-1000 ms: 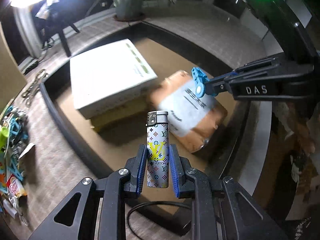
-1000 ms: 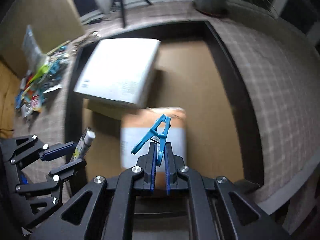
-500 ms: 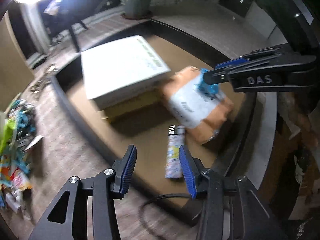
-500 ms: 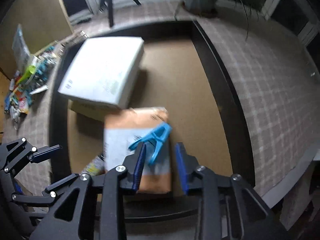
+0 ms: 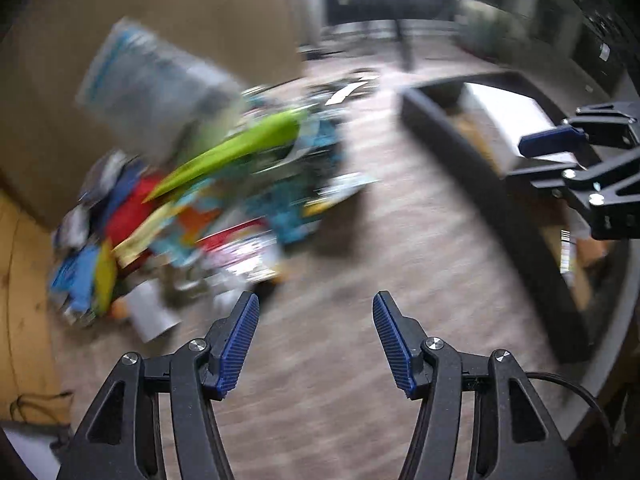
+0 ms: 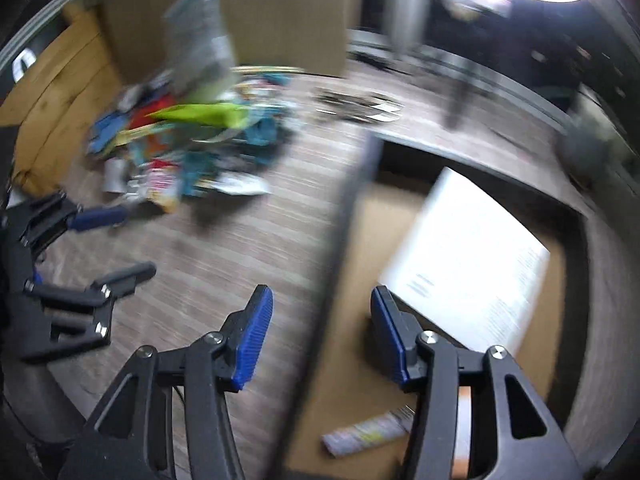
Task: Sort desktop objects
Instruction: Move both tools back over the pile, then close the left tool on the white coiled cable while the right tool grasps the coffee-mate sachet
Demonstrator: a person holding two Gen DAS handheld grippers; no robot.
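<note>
My left gripper (image 5: 316, 340) is open and empty above the wood-grain desk, facing a blurred pile of colourful items (image 5: 208, 196) with a long green piece (image 5: 240, 148) on top. My right gripper (image 6: 322, 336) is open and empty over the near wall of the dark storage box (image 6: 340, 240). The patterned lighter (image 6: 368, 432) lies on the box's cardboard floor, just below my right fingers. The white box (image 6: 468, 272) lies inside as well. The blue clip is not in sight. The pile also shows in the right wrist view (image 6: 188, 140).
A large cardboard sheet (image 5: 160, 20) stands behind the pile. A white cup-like thing (image 5: 152, 312) lies at the pile's near edge. The storage box (image 5: 480, 168) sits to the right in the left wrist view. Keys or metal bits (image 6: 360, 108) lie farther back.
Both grippers let go: the lighter and the blue clip dropped into the box. Both then swung left towards the pile with jaws wide open.
</note>
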